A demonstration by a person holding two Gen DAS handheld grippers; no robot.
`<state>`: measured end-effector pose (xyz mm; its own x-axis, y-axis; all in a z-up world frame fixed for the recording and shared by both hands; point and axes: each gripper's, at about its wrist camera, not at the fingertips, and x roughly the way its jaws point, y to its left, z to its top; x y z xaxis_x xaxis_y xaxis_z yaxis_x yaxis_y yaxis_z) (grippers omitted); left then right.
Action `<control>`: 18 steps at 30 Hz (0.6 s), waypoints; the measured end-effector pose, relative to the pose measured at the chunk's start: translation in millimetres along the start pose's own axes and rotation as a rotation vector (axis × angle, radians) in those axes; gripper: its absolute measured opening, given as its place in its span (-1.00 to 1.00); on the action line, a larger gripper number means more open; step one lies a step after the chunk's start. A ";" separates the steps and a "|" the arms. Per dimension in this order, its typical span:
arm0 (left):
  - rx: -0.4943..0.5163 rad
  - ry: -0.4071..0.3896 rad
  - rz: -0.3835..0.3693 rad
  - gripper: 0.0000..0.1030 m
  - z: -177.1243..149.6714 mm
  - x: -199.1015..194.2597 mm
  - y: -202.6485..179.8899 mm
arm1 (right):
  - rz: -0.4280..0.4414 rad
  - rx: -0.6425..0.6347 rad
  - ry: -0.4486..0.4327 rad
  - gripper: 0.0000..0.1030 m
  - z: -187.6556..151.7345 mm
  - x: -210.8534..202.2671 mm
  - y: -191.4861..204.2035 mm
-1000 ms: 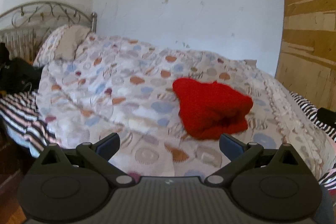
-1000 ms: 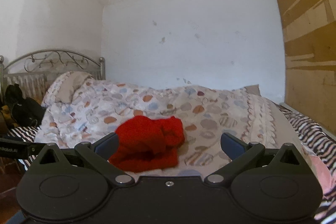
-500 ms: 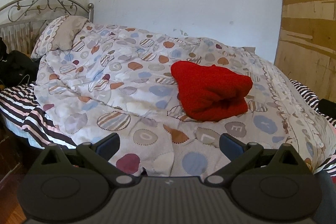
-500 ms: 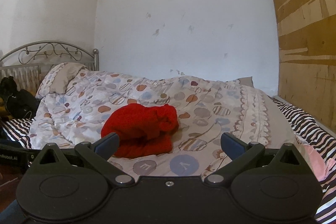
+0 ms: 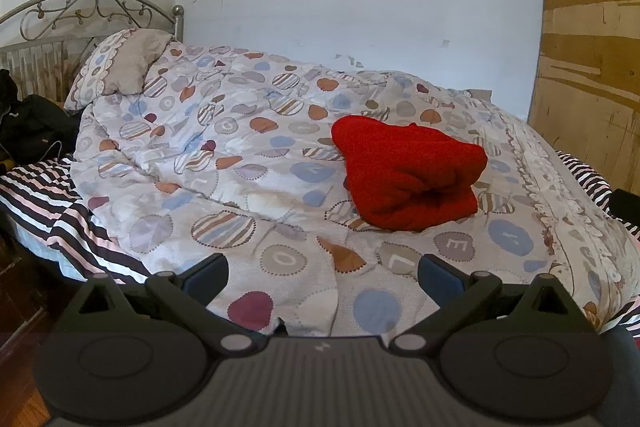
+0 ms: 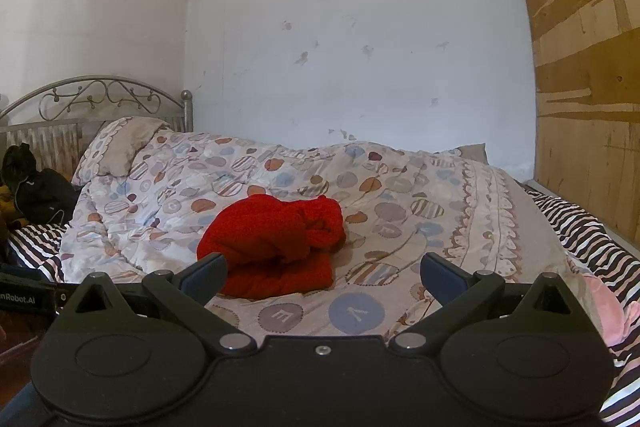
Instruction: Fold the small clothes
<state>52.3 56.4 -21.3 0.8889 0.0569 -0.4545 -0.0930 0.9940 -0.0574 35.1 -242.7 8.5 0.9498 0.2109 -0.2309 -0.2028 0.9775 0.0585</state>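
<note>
A red knitted garment (image 5: 408, 175) lies bunched in a loose fold on the patterned quilt (image 5: 224, 163) of a bed. In the right wrist view the same red garment (image 6: 276, 247) sits left of centre on the quilt (image 6: 420, 211). My left gripper (image 5: 323, 271) is open and empty, hovering over the quilt's near edge, short of the garment. My right gripper (image 6: 323, 271) is also open and empty, with its left finger (image 6: 204, 273) overlapping the garment's near edge in the image.
A pillow (image 5: 120, 67) and metal headboard (image 5: 88, 11) are at the far left. Dark bags (image 5: 28, 127) rest on the striped sheet (image 5: 48, 203). A wooden panel (image 5: 588, 59) stands at the right, a white wall behind. Pink cloth (image 6: 604, 303) lies at the right bed edge.
Both grippers have drawn back and tilted, so more of the quilt's near edge shows and the garment sits farther off. The garment has not moved. Both grippers stay open.
</note>
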 end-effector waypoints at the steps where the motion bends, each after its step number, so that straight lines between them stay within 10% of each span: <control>1: -0.001 0.000 0.000 0.99 0.0 -0.1 -0.1 | 0.000 0.001 0.001 0.99 0.0 0.0 0.1; 18: -0.004 -0.003 0.000 0.99 0.6 -0.2 2.5 | 0.001 0.002 0.003 0.99 0.2 0.2 0.6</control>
<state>52.1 58.9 -20.9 0.8904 0.0577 -0.4515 -0.0953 0.9936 -0.0610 35.3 -242.1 8.7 0.9489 0.2115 -0.2342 -0.2030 0.9773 0.0605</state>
